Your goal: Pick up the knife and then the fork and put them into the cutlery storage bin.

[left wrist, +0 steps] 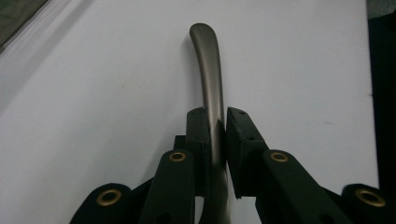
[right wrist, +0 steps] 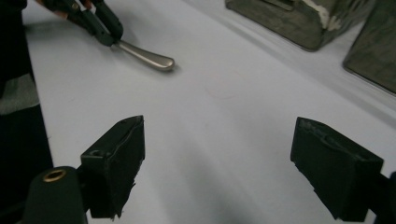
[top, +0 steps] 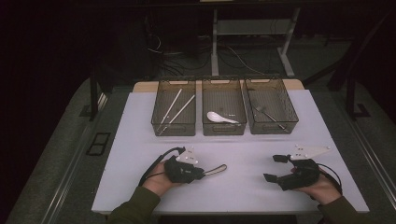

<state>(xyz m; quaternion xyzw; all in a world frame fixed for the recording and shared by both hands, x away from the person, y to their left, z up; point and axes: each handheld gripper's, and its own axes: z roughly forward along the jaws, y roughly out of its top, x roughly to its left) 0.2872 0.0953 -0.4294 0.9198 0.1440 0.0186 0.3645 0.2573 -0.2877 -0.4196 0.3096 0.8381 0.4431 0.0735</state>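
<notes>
A white table point(top: 140, 186) bore three mesh bins beyond both grippers. The left bin point(top: 173, 108) held two chopsticks point(top: 176, 110), the middle bin point(top: 223, 108) a white soup spoon point(top: 220, 117), the right bin point(top: 271, 107) a fork point(top: 268, 114). The left gripper point(top: 201, 173) was clamped narrowly on a metal utensil handle point(left wrist: 208, 70), which stuck out toward the right gripper point(top: 275, 168). That one stood wide, holding nothing.
</notes>
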